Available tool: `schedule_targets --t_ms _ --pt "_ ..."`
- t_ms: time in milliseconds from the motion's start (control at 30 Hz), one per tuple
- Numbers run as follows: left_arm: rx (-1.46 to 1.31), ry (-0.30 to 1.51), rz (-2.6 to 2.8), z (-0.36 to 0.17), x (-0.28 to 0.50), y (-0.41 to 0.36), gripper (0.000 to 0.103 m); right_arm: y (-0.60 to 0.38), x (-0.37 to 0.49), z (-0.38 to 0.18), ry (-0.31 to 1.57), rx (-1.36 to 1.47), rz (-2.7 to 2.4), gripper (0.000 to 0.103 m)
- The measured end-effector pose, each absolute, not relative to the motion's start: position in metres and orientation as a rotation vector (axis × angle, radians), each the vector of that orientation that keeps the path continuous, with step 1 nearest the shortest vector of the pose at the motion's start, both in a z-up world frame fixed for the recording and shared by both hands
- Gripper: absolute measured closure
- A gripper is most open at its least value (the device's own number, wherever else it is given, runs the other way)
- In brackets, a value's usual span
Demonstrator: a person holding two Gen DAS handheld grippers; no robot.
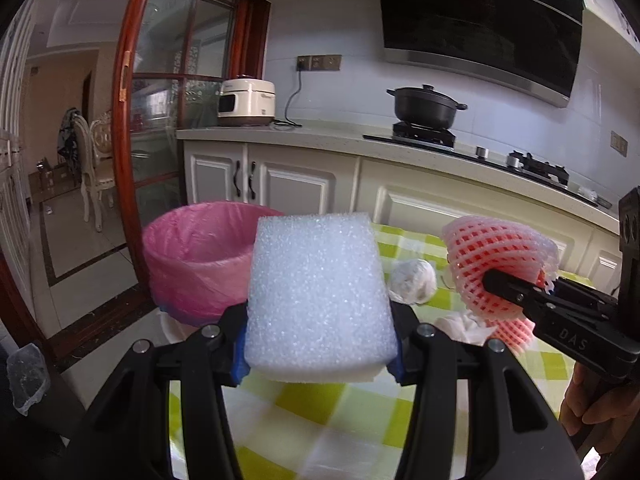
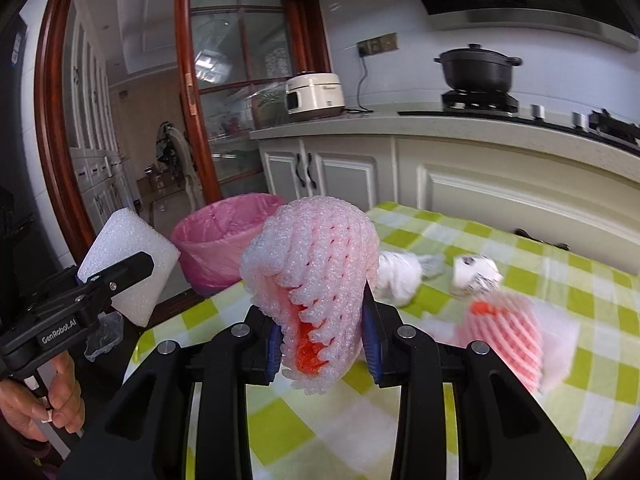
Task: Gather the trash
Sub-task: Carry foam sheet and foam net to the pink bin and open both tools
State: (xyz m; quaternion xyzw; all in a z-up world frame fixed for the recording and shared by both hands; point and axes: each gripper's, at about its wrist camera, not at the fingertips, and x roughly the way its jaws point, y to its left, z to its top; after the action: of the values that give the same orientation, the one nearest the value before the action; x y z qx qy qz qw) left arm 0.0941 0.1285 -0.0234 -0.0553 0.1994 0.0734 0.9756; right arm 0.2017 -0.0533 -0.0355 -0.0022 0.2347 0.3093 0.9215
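Observation:
My left gripper (image 1: 320,360) is shut on a white foam block (image 1: 320,296) and holds it above the table's left edge; the block shows in the right wrist view (image 2: 128,264) too. My right gripper (image 2: 324,340) is shut on a pink foam fruit net (image 2: 316,280), which also shows in the left wrist view (image 1: 500,264). A bin with a pink liner (image 1: 200,260) stands on the floor just beyond the table's left edge, ahead of both grippers (image 2: 228,236).
On the green checked tablecloth (image 2: 520,256) lie a crumpled white tissue (image 2: 400,276), another paper scrap (image 2: 476,272) and a second pink fruit net (image 2: 504,328). Kitchen cabinets with a rice cooker (image 1: 246,104) and a black pot (image 1: 424,108) stand behind.

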Motion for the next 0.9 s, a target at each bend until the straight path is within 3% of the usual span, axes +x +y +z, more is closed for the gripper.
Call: schedule_targets --t_ms 267,900 --pt "-0.129 0.371 0.241 -0.010 0.107 0.188 0.054 0.014 0.248 -0.025 0.493 -0.012 0.772 0.070" --pt "-0.206 0.427 0.367 -0.020 0.228 0.328 0.053 0.160 0.367 -0.030 0.577 -0.031 0.945 0.070"
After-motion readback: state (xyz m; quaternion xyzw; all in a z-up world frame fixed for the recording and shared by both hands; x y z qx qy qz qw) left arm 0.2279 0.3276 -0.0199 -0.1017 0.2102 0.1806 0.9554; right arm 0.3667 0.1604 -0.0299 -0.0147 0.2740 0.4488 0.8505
